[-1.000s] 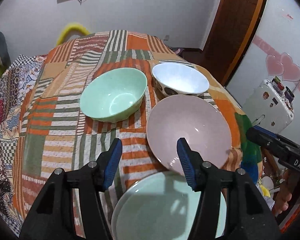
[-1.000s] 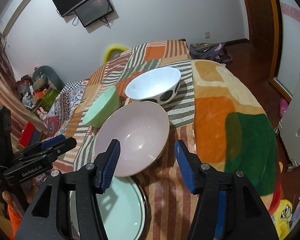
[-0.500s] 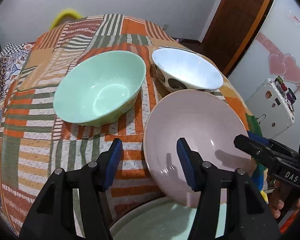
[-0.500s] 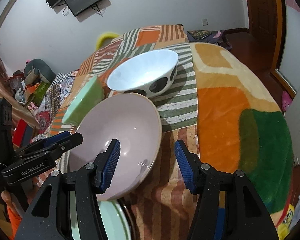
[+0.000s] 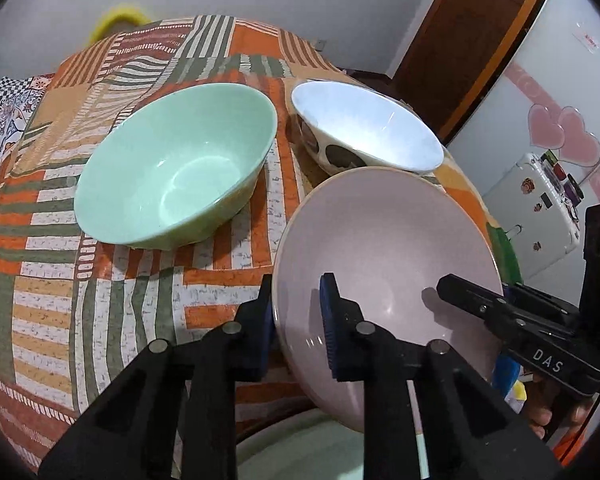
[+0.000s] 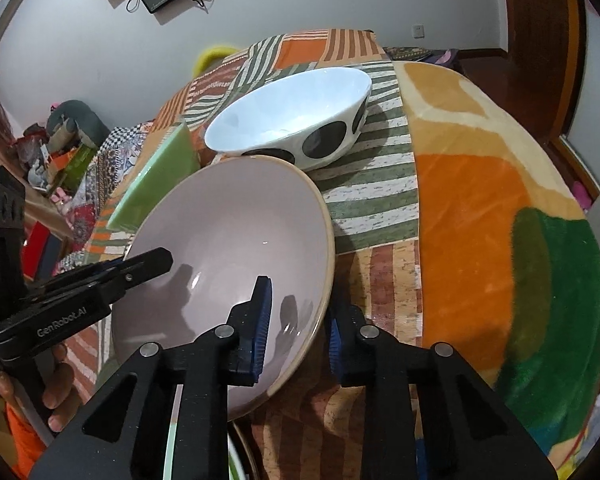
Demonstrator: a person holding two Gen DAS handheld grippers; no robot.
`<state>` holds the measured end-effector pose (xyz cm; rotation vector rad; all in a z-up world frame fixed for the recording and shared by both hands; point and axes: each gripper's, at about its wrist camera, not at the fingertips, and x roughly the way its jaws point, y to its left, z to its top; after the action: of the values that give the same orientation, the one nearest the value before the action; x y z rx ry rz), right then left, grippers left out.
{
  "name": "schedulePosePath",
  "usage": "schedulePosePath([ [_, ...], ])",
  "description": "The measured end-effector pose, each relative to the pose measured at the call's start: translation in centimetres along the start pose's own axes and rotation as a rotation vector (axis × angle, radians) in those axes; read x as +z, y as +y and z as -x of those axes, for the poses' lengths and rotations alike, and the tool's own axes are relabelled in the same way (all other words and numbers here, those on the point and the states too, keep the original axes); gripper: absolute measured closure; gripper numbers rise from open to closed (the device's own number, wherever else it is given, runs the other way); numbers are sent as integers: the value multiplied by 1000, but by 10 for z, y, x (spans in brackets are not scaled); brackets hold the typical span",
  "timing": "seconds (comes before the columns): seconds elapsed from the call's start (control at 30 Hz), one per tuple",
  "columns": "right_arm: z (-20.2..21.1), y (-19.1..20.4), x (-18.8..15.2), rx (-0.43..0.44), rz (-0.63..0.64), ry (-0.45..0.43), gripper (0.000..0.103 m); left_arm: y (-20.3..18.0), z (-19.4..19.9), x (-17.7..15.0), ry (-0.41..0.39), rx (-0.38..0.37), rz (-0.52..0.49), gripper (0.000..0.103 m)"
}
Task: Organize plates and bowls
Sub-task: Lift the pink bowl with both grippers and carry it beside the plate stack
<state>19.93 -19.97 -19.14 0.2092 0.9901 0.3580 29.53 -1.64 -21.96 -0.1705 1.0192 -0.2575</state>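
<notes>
Hidden under the black gripper bodies in both wrist views: most of the pale green plate, only a sliver showing at the bottom edge. Cut off behind the pink bowl: the lower side of the white spotted bowl, rims close, contact impossible to judge. Seen almost edge-on from the right wrist: the green bowl, just a slab of wall. Clamped on the pink bowl's near-left rim: the left gripper, one pad inside, one outside. Clenched on the opposite rim: the right gripper, likewise straddling the edge. Tilted, whether clear of the striped cloth unclear. Open cloth to the left of the green bowl; bare orange-and-green blanket to the right.
</notes>
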Motion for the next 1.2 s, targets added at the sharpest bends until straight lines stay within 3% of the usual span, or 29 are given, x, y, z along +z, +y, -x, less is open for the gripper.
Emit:
schedulePosePath([
  [0.37,15,3,-1,15,-10,-2,81,-7,30,-10,-26,-2,3,82],
  [1.2,68,66,-13,72,106,-110,81,-9,161,-55,-211,34,21,82],
])
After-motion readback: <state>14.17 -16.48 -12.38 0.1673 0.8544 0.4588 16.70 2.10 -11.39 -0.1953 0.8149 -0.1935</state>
